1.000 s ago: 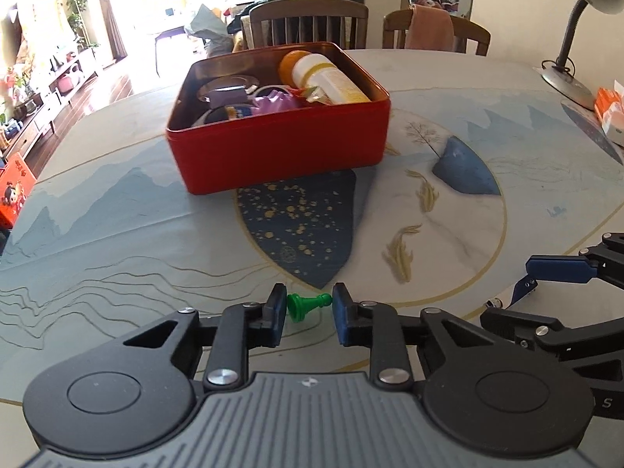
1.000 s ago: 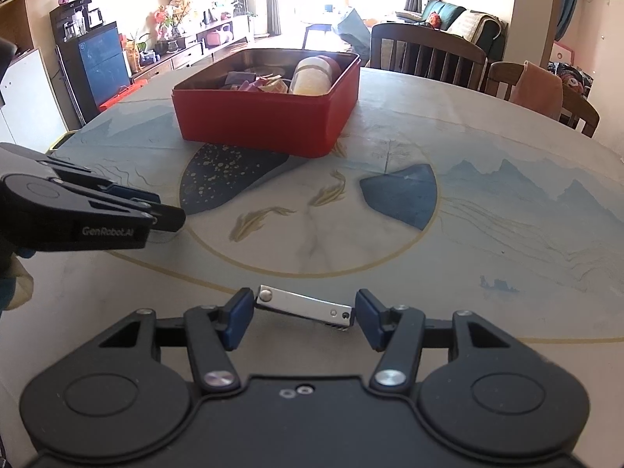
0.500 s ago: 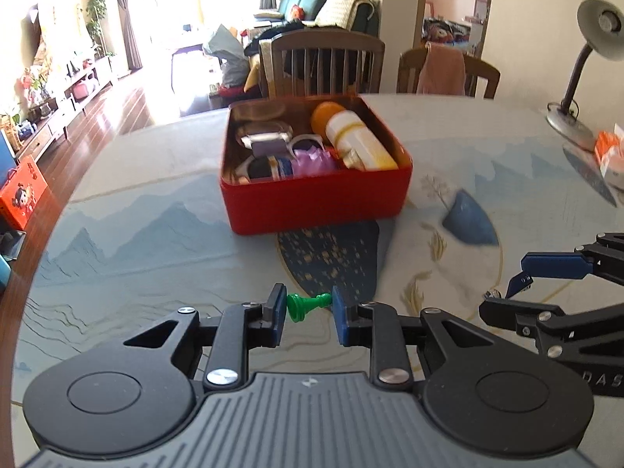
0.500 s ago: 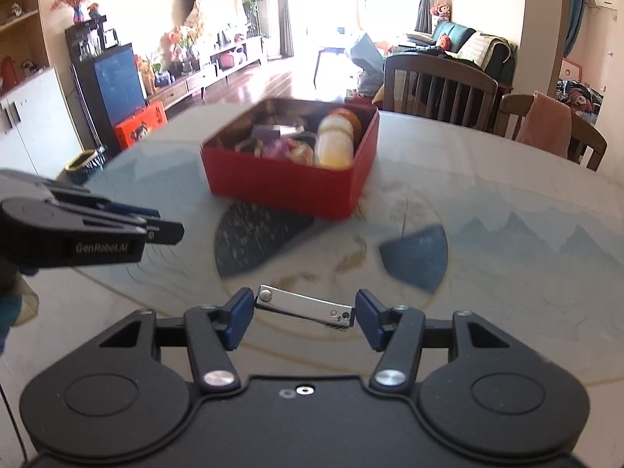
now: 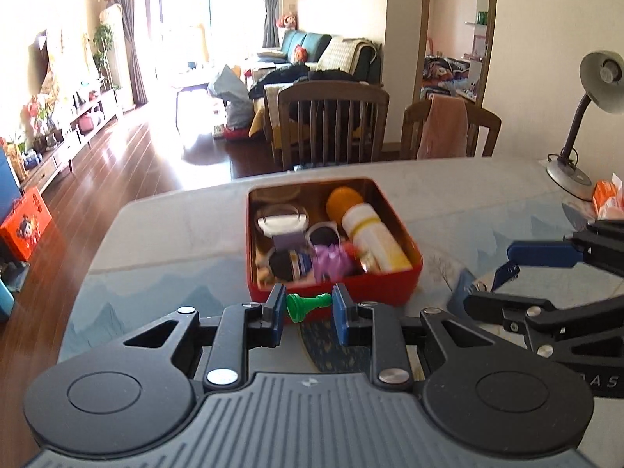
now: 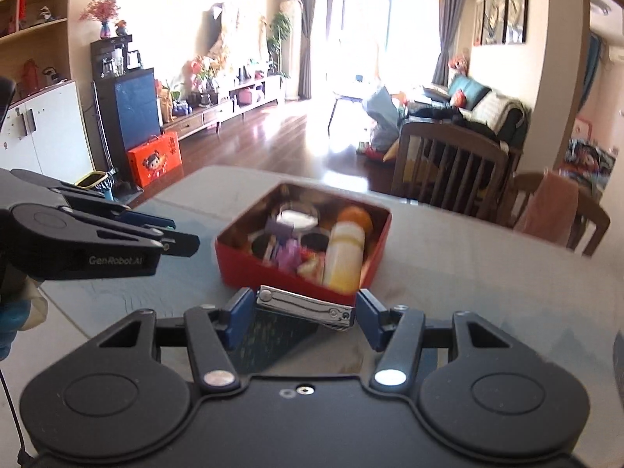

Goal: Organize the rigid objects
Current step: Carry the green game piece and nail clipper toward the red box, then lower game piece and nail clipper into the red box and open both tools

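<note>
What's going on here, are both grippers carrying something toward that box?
Yes. A person holds a gripper in each hand above the table. The left gripper is shut on a green chess pawn, lying sideways between its jaws. The right gripper is shut on a metal nail clipper, clamped end to end. Both face the red tin, already part filled; neither item is in it yet.

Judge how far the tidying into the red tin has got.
Done: the red tin already holds a white bottle and other items. In hand: the left tongs grip a green chess pawn; the right tongs grip a metal nail clipper. Left: dropping both in.
</note>
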